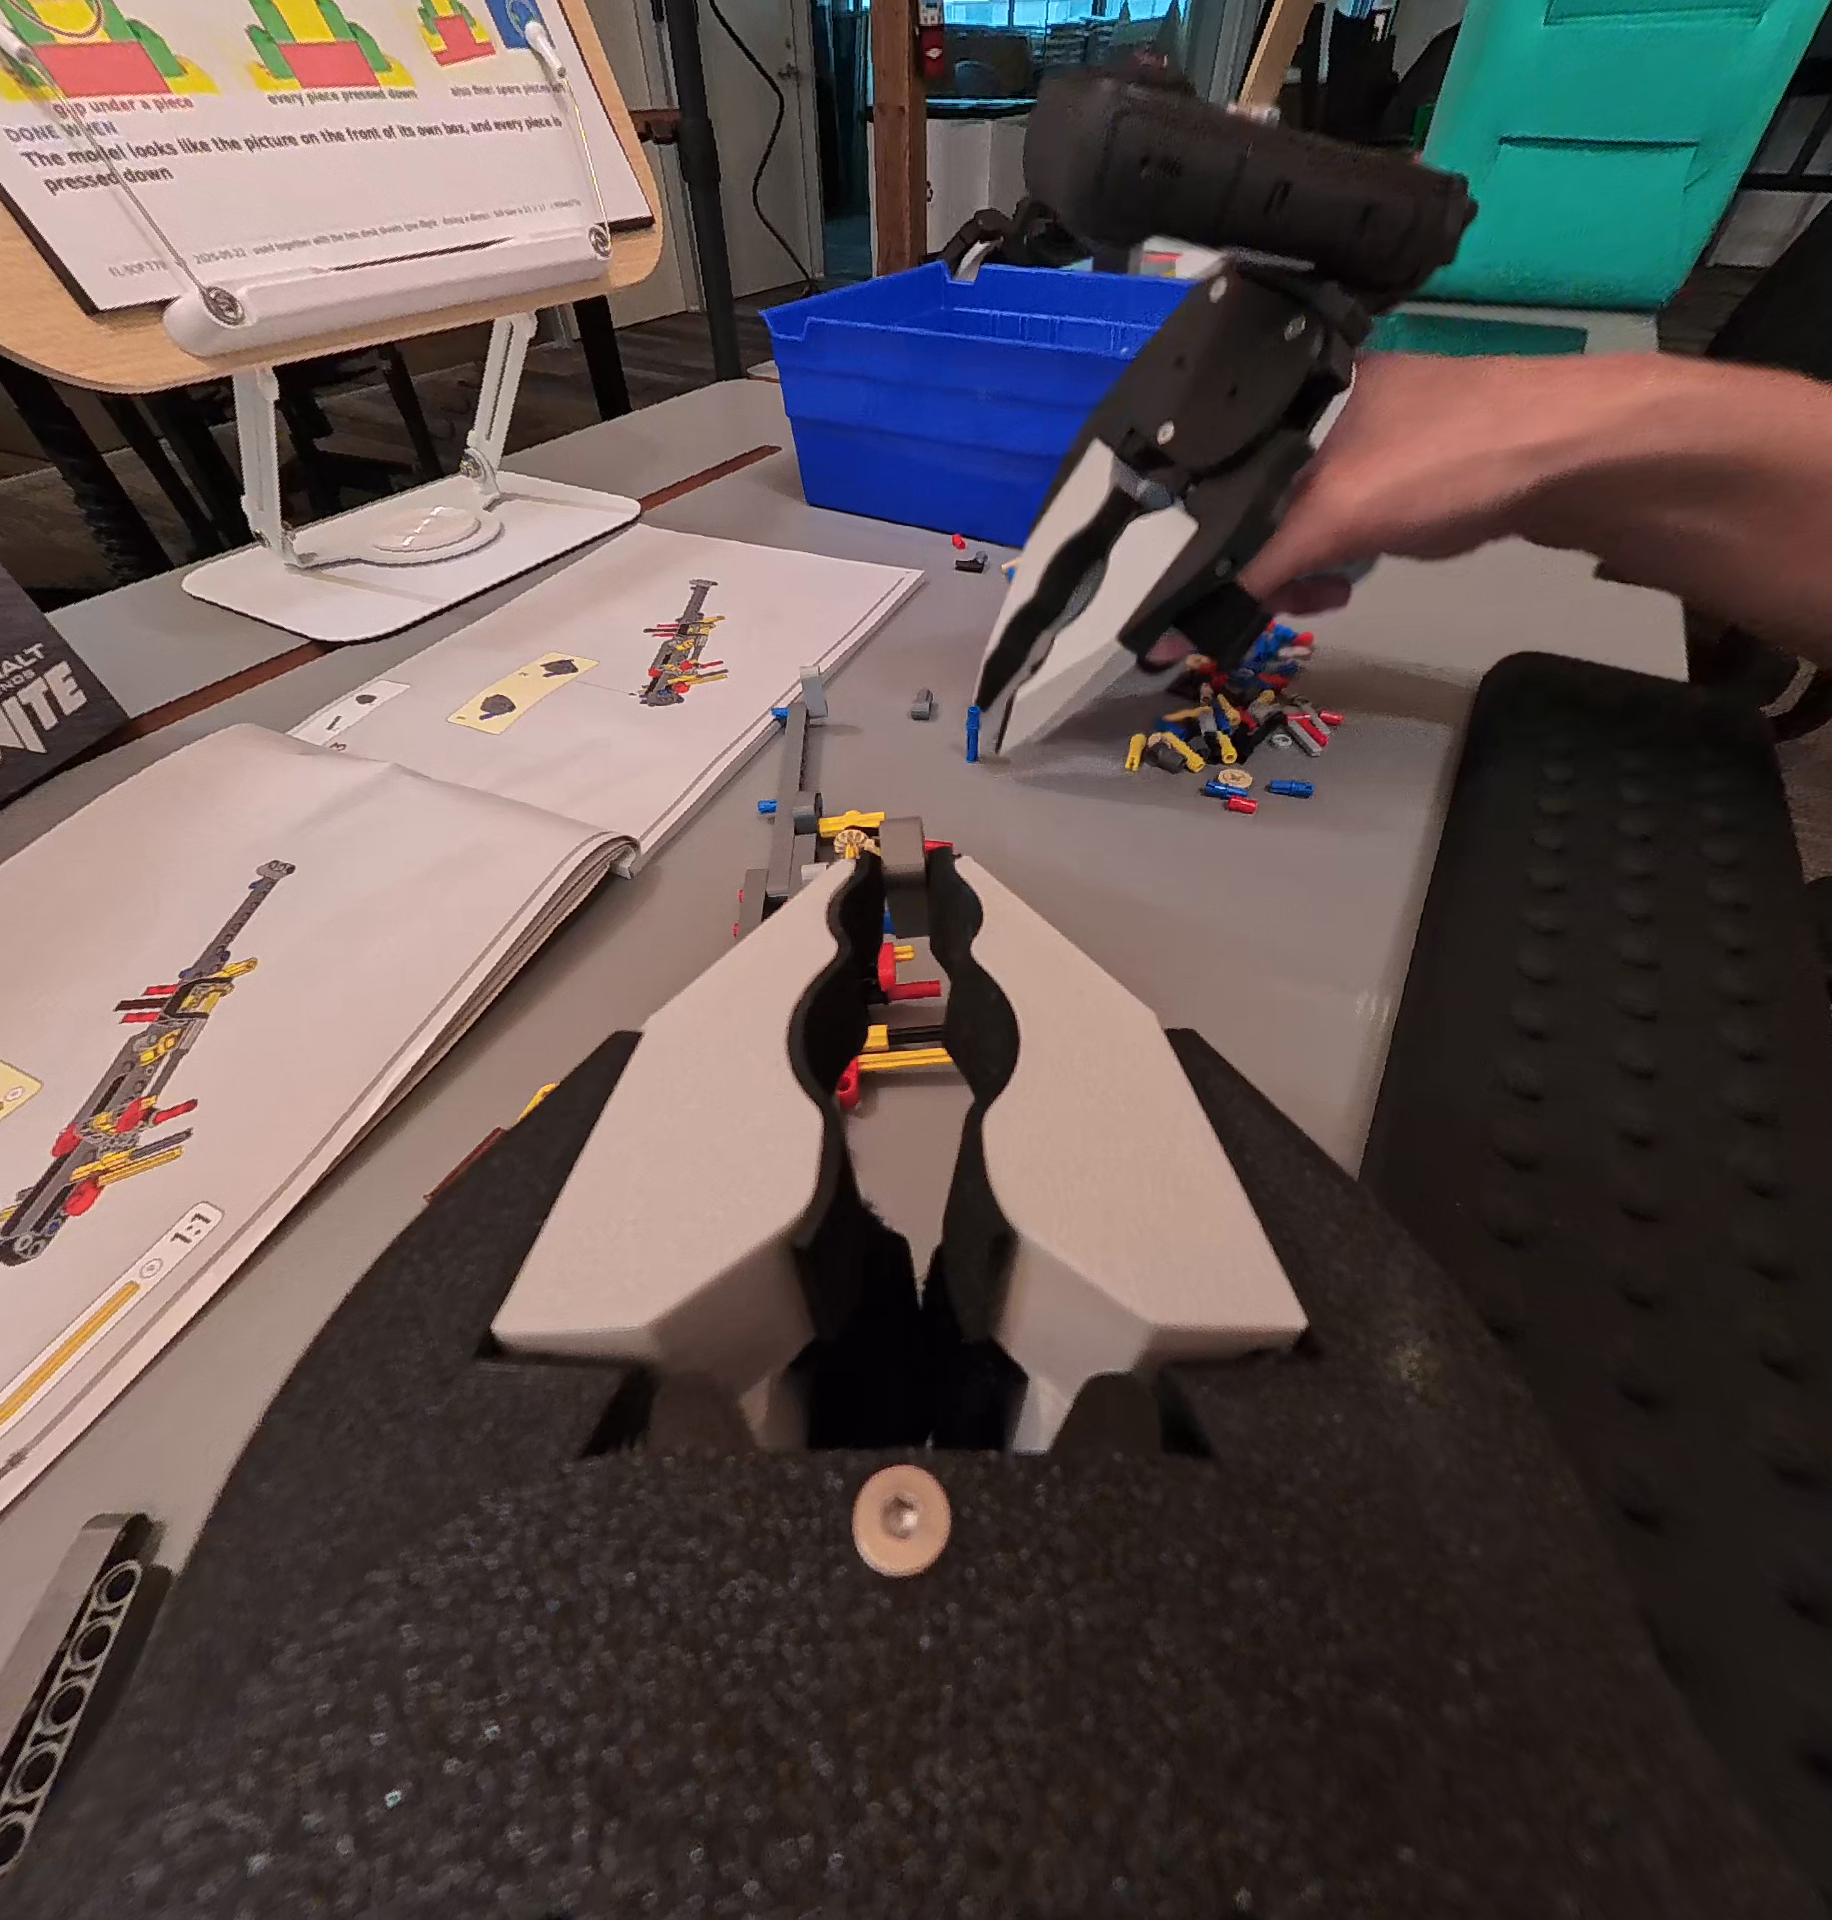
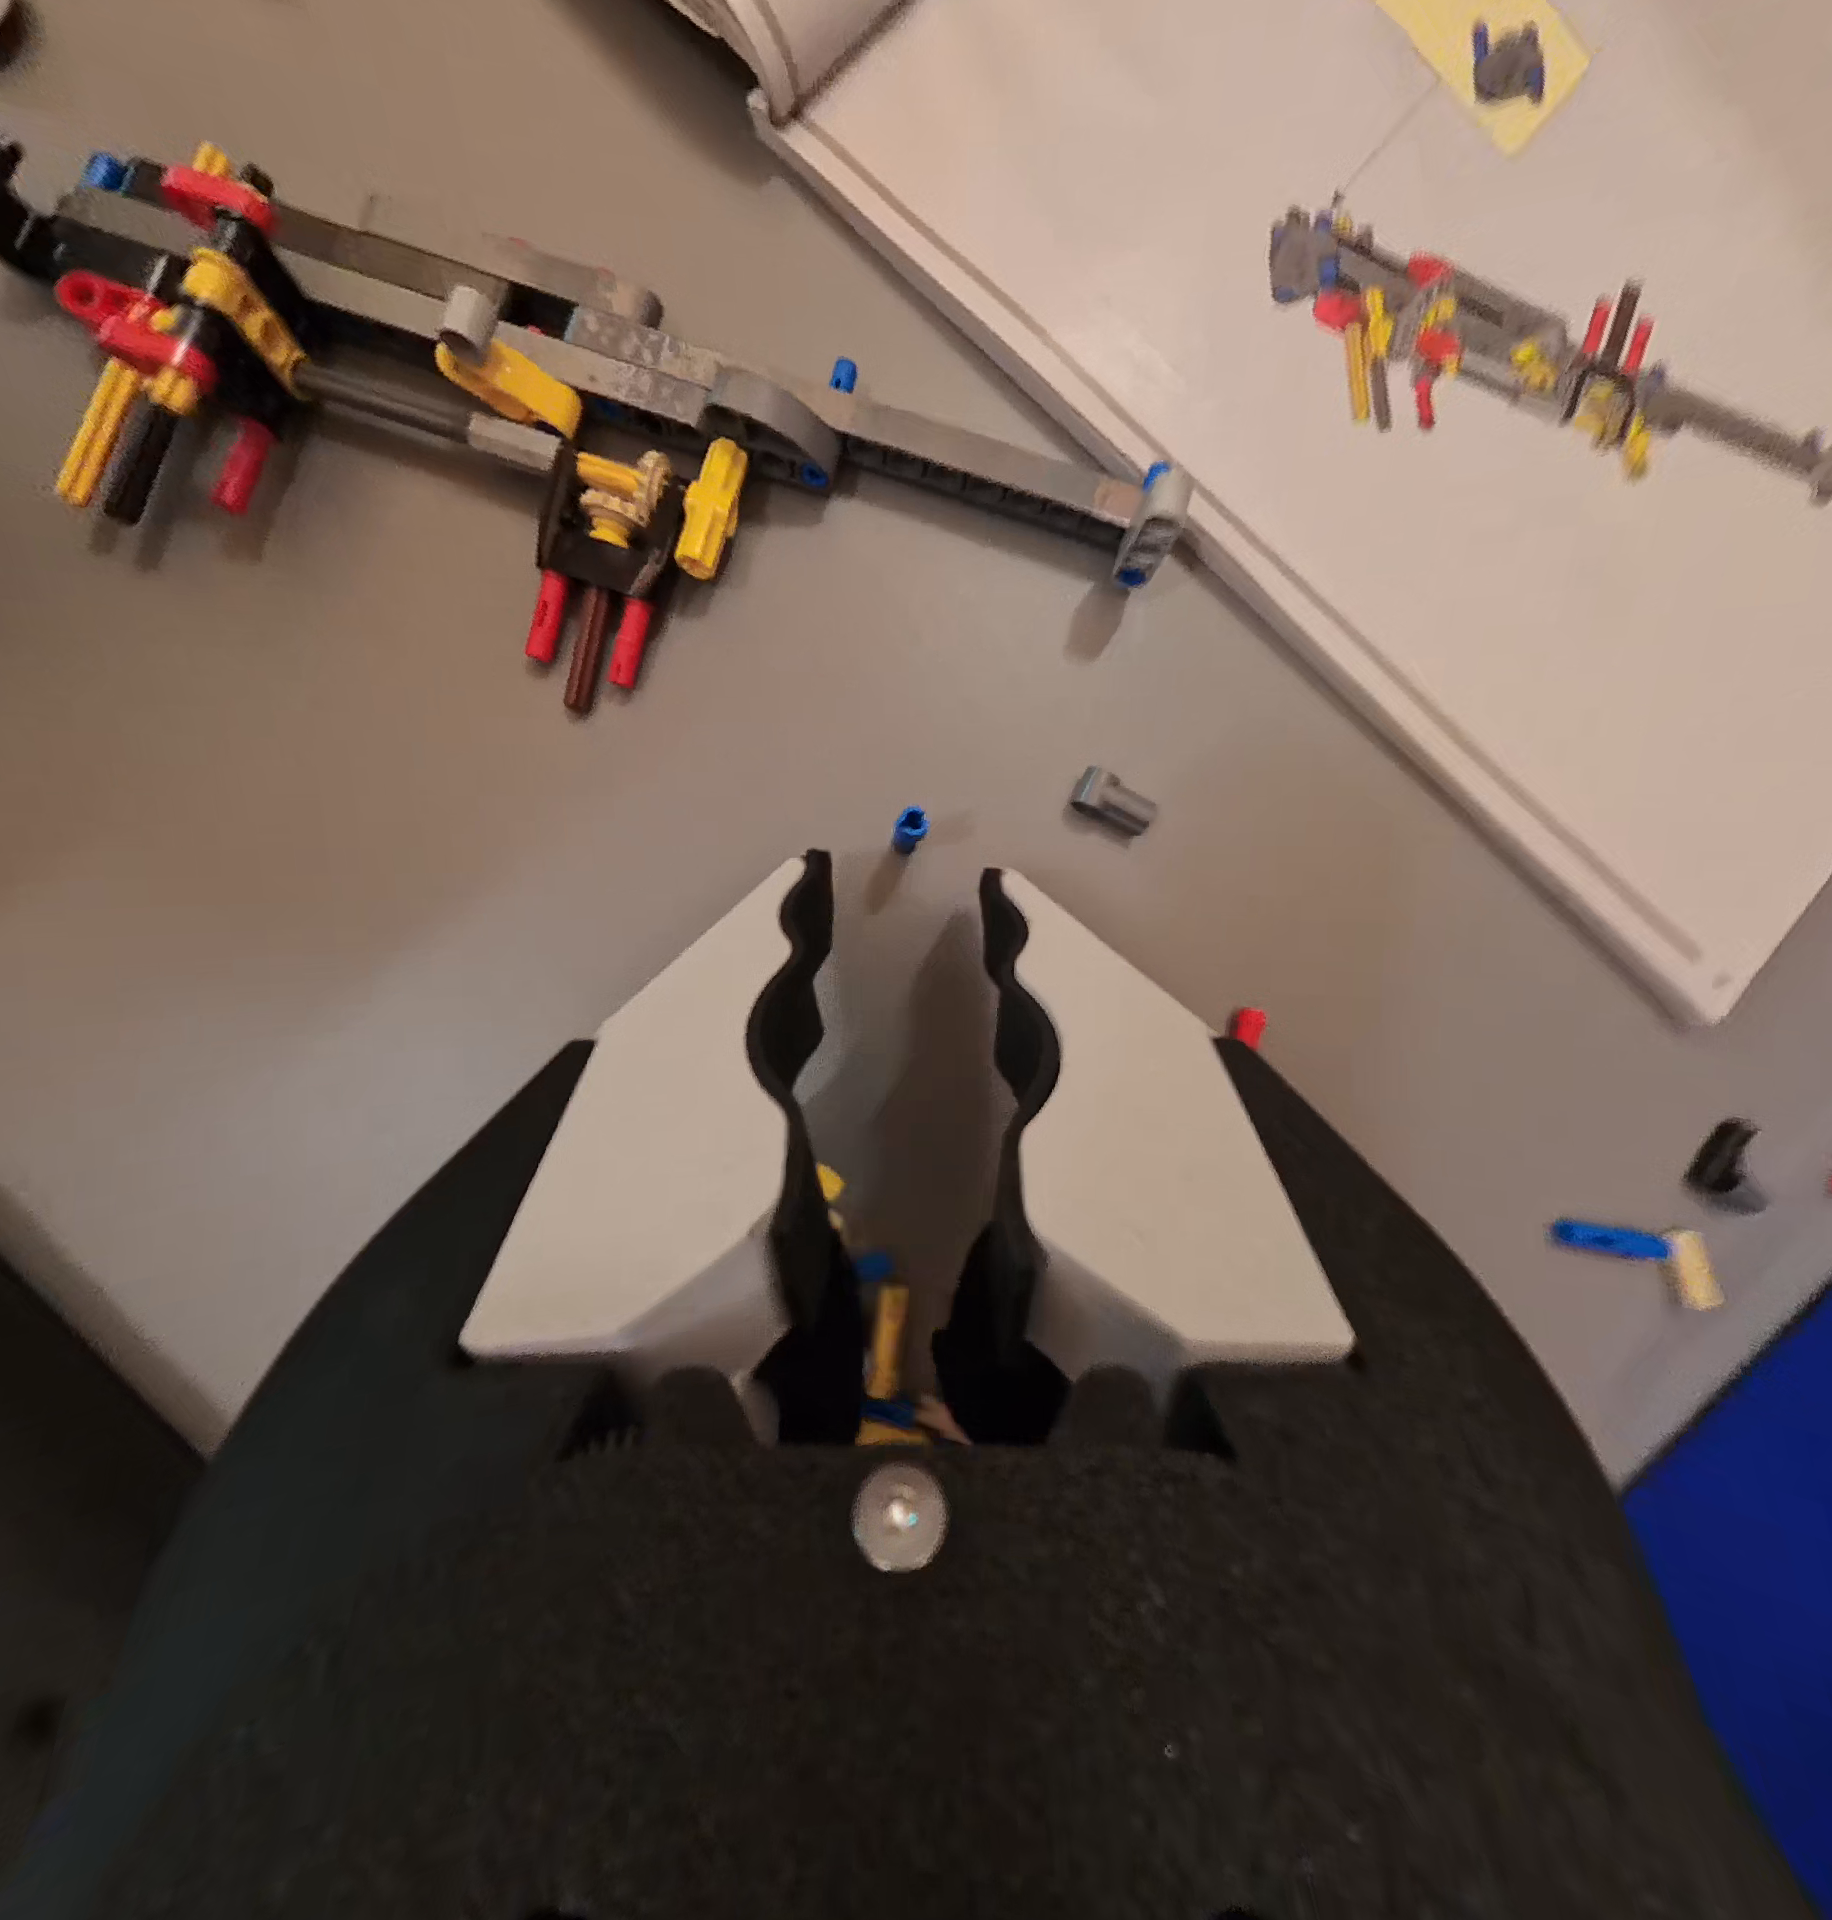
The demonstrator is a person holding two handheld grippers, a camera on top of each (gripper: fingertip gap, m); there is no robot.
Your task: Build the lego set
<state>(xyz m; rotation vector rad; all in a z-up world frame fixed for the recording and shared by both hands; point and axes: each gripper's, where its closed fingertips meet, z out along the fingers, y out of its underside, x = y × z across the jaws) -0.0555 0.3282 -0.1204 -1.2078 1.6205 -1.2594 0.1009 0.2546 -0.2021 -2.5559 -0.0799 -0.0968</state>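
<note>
The part-built lego model [image 2: 621, 353], a long grey and black beam with yellow, red and blue parts, lies flat on the grey table [image 2: 268, 831]. In the left wrist view the model [image 1: 803, 800] lies just beyond my left gripper [image 1: 899, 868]. That gripper is open by a narrow gap, empty, and hovers over the model's near end. My right gripper [image 2: 904, 871] is open and points down. A small blue pin [image 2: 909, 826] stands upright just ahead of its fingertips. The left wrist view shows the right gripper [image 1: 995, 740] beside that pin [image 1: 972, 732], held by a hand [image 1: 1514, 488].
A pile of loose pins [image 1: 1239, 717] lies behind the right gripper. A small grey connector [image 2: 1111, 800] lies near the blue pin. The open instruction booklet [image 1: 621, 665] lies left, a blue bin [image 1: 953, 395] at the back, a paper stand [image 1: 403, 540] at the far left, and a black dimpled pad [image 1: 1618, 1143] at the right. My hands' fingertips stand some 20 cm from each other.
</note>
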